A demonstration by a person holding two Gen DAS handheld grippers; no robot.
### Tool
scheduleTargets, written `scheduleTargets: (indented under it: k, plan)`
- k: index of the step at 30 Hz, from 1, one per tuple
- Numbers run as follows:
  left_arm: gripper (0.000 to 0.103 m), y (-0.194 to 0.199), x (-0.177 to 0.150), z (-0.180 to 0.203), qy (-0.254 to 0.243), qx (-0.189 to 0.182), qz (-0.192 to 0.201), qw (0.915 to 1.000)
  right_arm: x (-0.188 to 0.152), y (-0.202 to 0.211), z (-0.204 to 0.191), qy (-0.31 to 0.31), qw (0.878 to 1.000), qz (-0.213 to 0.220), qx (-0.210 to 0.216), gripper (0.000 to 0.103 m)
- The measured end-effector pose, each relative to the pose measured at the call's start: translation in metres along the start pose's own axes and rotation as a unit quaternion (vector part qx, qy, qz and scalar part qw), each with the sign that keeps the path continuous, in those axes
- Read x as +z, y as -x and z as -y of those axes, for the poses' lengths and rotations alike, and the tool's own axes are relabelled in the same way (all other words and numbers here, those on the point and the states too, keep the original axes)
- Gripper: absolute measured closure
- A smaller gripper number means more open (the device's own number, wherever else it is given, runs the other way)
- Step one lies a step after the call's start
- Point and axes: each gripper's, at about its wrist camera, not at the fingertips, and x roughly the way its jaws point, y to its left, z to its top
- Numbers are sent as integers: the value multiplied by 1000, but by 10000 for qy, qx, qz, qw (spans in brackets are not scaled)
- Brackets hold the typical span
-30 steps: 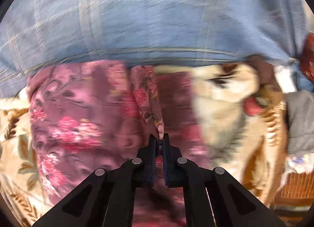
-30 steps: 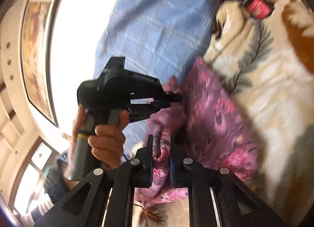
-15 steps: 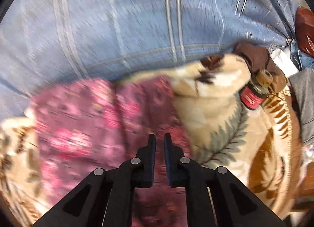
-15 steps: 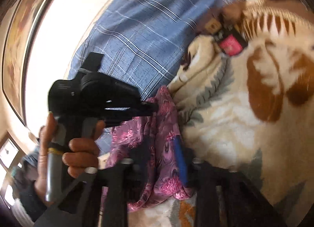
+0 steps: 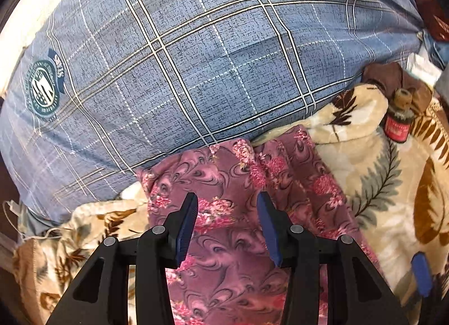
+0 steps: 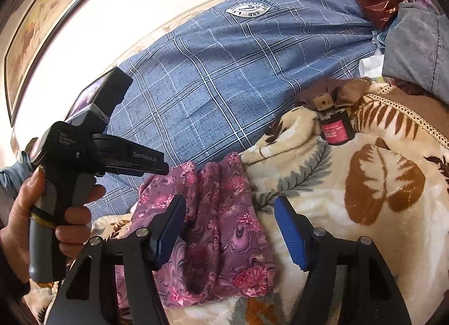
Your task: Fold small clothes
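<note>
Readable text: two tool markings and two pillow crests.

On my right camera I can read "GenRobot.AI" along the side of the left tool; a second, smaller marking sits on its rounded body, too fine for me to make out. The blue checked pillow carries a white oval crest seen upside down, where I read "AND" and a ring of letters I cannot resolve. On my left camera the same pillow shows a round green crest with "SMS" on a small banner; its ring text is illegible. The red label on the bottle is too blurred to read.
</note>
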Motion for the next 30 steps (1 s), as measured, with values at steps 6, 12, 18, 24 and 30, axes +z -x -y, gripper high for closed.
scheduleTargets:
  k: [6, 12, 18, 24, 30]
  plan:
    - [59, 2, 0, 0, -58, 244, 11, 9997, 2, 0, 13, -267, 9996, -93, -1, 30]
    - [57, 10, -5, -8, 111, 922, 323, 9952, 5, 7, 23, -419, 9990, -156, 25, 29]
    - [57, 73, -43, -9, 215, 2133, 1944, 9572, 8, 11, 25, -444, 9989, -172, 20, 25]
    - [54, 113, -80, -16, 549, 2283, 2542, 9382, 10, 17, 22, -419, 9990, -134, -1, 25]
    - [54, 118, -92, -20, 572, 2347, 2584, 9354, 10, 17, 15, -305, 9992, -251, 94, 25]
